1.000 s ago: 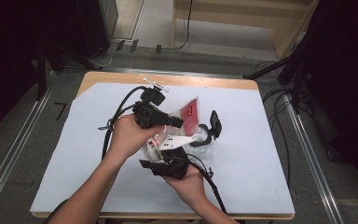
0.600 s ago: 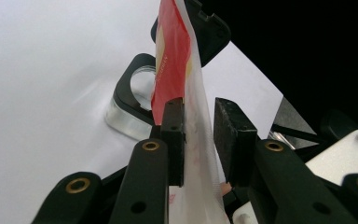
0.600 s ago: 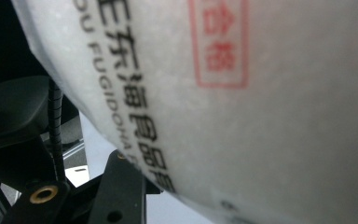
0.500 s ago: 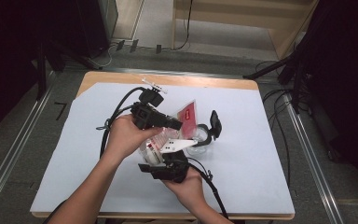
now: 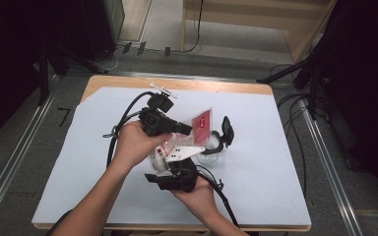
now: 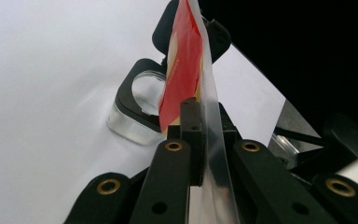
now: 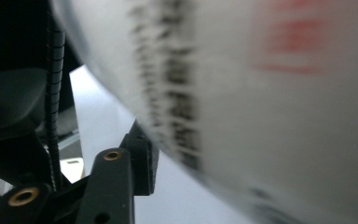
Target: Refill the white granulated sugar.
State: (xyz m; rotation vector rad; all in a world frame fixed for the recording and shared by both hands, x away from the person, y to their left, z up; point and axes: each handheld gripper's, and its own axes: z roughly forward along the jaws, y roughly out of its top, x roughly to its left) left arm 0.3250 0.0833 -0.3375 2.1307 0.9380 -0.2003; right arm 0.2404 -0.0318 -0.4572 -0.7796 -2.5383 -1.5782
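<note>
The left tongs [image 6: 200,135] pinch a clear bag [image 6: 209,93] holding a red packet [image 6: 182,70]; the right tongs [image 5: 177,164] hold a white printed packet [image 5: 179,150], grip unclear. A glass jar [image 5: 209,152] stands at the bag's four o'clock.

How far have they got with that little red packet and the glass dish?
The packet is already lifted off the table, upright over the glass dish. In hand: the left gripper pinches the packet's clear edge, while the right gripper is at its white lower part. Whether the packet is open I cannot tell; the dish looks empty, so emptying seems left.
</note>
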